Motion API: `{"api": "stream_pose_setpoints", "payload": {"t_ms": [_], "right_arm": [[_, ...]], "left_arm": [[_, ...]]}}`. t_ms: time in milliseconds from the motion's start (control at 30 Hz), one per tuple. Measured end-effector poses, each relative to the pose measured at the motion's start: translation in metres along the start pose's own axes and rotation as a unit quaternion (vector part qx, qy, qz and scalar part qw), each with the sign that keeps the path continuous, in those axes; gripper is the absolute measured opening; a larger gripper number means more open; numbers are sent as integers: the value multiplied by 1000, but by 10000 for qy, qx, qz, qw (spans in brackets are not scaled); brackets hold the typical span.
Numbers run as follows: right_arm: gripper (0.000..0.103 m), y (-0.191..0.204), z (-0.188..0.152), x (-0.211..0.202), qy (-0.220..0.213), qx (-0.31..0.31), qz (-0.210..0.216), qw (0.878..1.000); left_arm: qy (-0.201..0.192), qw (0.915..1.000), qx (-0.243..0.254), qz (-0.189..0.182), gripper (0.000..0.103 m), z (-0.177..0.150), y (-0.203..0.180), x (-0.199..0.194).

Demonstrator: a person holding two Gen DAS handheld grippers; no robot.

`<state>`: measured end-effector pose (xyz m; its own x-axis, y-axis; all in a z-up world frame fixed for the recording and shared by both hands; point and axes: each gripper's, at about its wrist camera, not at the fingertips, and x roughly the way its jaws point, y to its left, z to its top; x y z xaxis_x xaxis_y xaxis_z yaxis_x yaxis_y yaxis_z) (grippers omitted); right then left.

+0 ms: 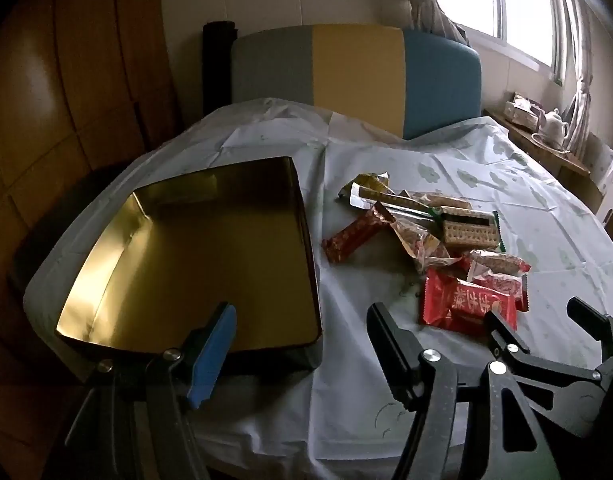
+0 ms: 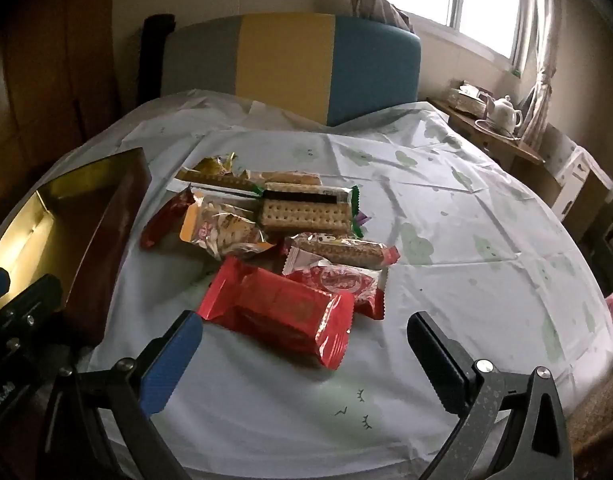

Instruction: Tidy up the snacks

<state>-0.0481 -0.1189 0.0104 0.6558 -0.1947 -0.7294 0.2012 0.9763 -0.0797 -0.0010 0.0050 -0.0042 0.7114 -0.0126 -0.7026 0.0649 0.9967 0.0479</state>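
An open gold-lined tin box with nothing in it sits on the left of the pale cloth; its brown outer wall shows in the right wrist view. To its right lies a pile of snack packets, among them a square cracker pack and a red packet nearest me. My left gripper is open at the tin's near right corner, holding nothing. My right gripper stands wide open just short of the red packet, not touching it. Each gripper shows in the other's view: right gripper, left gripper.
A grey, yellow and blue headboard stands behind the cloth-covered surface. A side table with a white teapot is at the far right under the window. A wooden wardrobe fills the left. Bare cloth lies right of the pile.
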Motion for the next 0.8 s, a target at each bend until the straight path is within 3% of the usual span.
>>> {"api": "stream_pose_setpoints", "payload": {"t_ms": [800], "right_arm": [[103,-1,1,-2,-45,26,23,10000]], "left_arm": [[-42,10000,22,4,69,0,-1,-6]]}}
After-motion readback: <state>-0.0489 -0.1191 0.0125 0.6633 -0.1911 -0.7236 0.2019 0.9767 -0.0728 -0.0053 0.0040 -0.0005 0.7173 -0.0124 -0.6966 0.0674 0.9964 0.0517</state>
